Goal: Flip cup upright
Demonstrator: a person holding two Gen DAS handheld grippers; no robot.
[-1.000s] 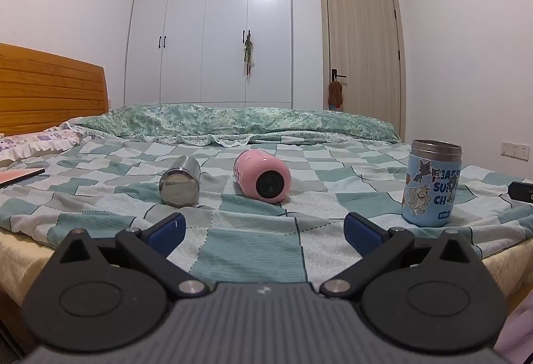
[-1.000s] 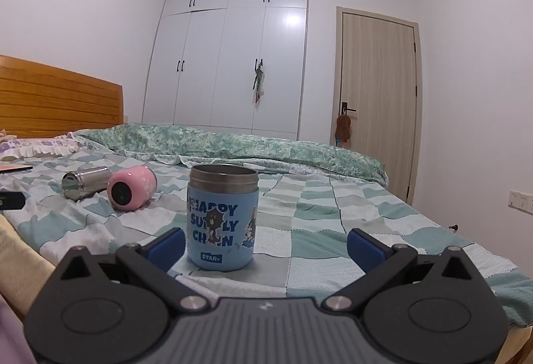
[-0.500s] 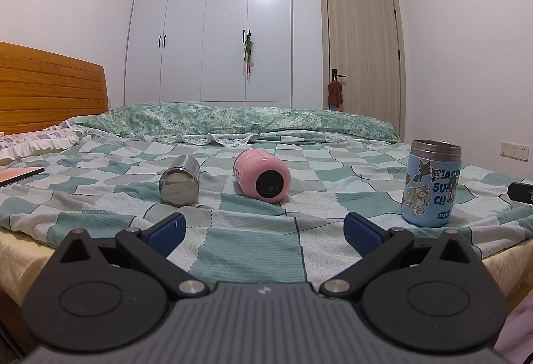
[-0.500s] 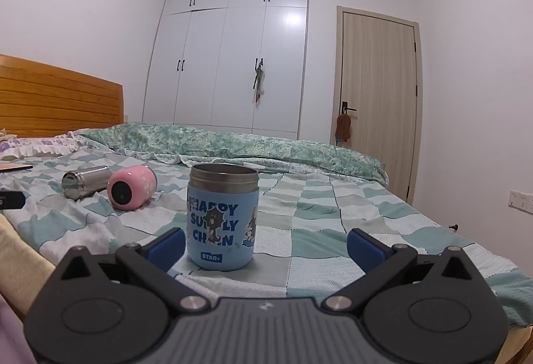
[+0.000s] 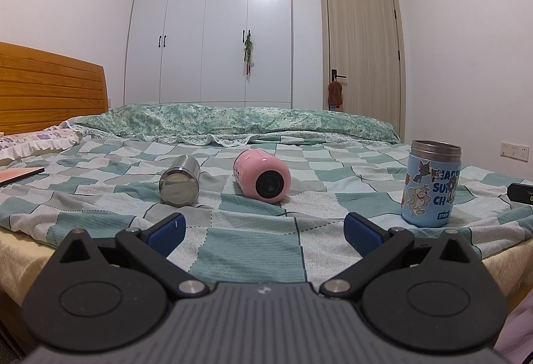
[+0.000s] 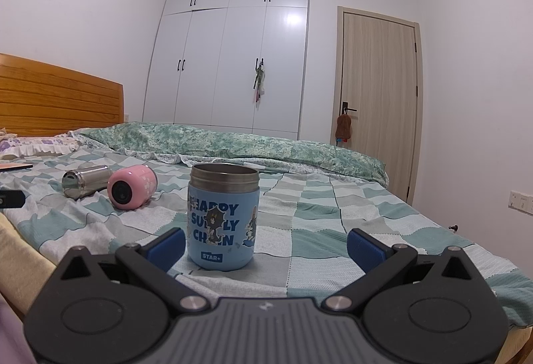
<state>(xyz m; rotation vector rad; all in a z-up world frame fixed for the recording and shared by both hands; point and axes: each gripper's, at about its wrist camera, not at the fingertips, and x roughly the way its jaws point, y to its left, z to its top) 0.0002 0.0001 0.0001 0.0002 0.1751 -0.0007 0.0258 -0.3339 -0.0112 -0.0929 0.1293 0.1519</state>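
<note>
Both grippers level, jaws spread wide, nothing gripped.

The left gripper (image 5: 263, 227) is seen held low and pointed forward, its dark body level across the bottom of its own camera view. Its two blue fingertips (image 5: 165, 228) are set well apart, and no contact with anything is observed at either pad. The right gripper (image 6: 266, 242) is presented in the same attitude: body level, linkage arms splayed outward, blue fingertips (image 6: 365, 245) spread wide with nothing clamped between them. Neither gripper is tilted to one side. The hands that carry the grippers are not shown in either view.
</note>
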